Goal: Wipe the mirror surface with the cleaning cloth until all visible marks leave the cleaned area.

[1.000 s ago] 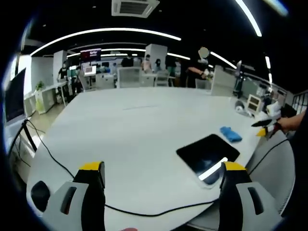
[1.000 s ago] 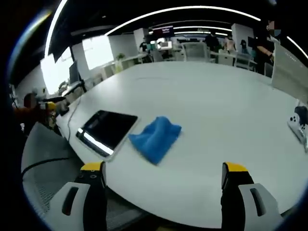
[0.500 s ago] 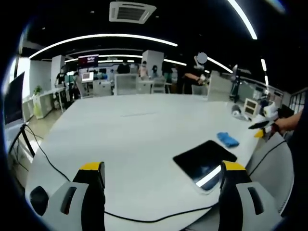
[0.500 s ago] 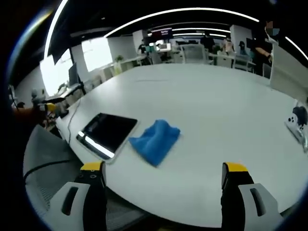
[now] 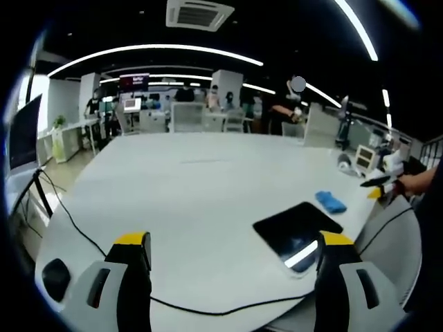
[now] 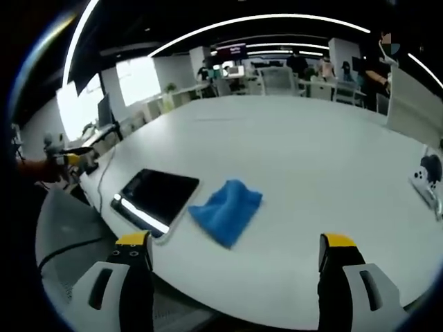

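I see the mirror (image 6: 155,199) lying flat near the edge of the white table (image 6: 311,152), with the blue cloth (image 6: 226,211) just beside it. My left gripper (image 5: 232,259) and right gripper (image 6: 234,259) both have their jaws apart, holding nothing.

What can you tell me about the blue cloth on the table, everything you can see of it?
The blue cloth is a soft, crumpled rag, bunched into a loose heap rather than spread flat. It lies on the white table, right beside the dark mirror, close to its edge; whether they touch is unclear. Neither claw holds it: the right claw sits open, short of it. In the left gripper view it shows small, beyond the mirror.
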The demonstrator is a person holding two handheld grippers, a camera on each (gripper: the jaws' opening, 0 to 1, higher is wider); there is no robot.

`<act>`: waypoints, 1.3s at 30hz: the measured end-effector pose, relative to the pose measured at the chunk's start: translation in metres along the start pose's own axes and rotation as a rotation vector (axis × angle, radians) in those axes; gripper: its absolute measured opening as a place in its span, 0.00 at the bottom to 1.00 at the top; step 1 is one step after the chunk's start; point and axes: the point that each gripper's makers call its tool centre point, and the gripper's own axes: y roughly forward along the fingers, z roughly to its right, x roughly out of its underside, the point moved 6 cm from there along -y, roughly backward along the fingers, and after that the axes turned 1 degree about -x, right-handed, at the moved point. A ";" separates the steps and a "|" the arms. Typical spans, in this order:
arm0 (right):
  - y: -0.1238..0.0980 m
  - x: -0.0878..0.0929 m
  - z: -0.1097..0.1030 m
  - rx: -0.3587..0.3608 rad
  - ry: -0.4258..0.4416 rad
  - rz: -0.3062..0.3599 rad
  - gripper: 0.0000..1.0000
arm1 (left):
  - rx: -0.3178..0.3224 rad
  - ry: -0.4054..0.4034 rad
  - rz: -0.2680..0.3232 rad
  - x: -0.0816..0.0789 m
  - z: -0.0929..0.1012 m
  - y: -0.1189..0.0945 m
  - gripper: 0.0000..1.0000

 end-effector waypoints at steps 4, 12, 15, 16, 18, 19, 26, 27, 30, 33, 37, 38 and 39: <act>0.001 0.000 -0.002 0.003 -0.007 -0.010 1.00 | -0.002 0.014 0.004 -0.003 0.000 0.000 0.99; 0.000 0.002 -0.001 0.016 0.000 -0.009 0.98 | 0.003 0.028 0.012 -0.004 0.000 -0.001 0.96; -0.001 0.003 -0.001 0.016 0.010 -0.012 0.99 | 0.005 0.036 0.009 -0.004 0.000 0.000 0.97; -0.001 0.004 -0.001 0.016 0.014 -0.015 0.99 | 0.011 0.031 0.006 -0.004 0.000 0.000 0.98; 0.000 0.005 -0.001 0.009 0.030 -0.023 0.99 | 0.016 0.030 0.001 -0.004 0.001 0.001 0.99; 0.000 0.004 -0.001 0.008 0.025 -0.019 1.00 | 0.016 0.029 0.002 -0.004 0.001 0.001 0.99; -0.001 -0.002 0.006 0.069 0.022 -0.002 1.00 | -0.023 0.065 -0.012 -0.005 -0.006 0.000 1.00; -0.001 -0.002 0.006 0.071 0.012 -0.001 1.00 | -0.016 0.055 -0.011 -0.005 -0.006 -0.001 1.00; -0.001 -0.004 0.003 0.072 0.000 0.007 1.00 | -0.013 0.073 0.000 -0.005 -0.006 -0.003 1.00; 0.000 -0.005 0.000 0.065 0.002 0.005 1.00 | -0.015 0.072 -0.002 -0.004 -0.006 -0.003 1.00; 0.002 -0.008 0.000 0.068 0.008 0.008 1.00 | -0.016 0.079 -0.009 -0.003 -0.007 -0.002 1.00; 0.002 -0.010 0.000 0.071 0.011 0.009 1.00 | -0.014 0.082 -0.011 -0.004 -0.006 -0.002 1.00; 0.002 -0.012 0.001 0.074 0.016 0.013 1.00 | -0.010 0.079 -0.014 -0.004 -0.006 -0.002 1.00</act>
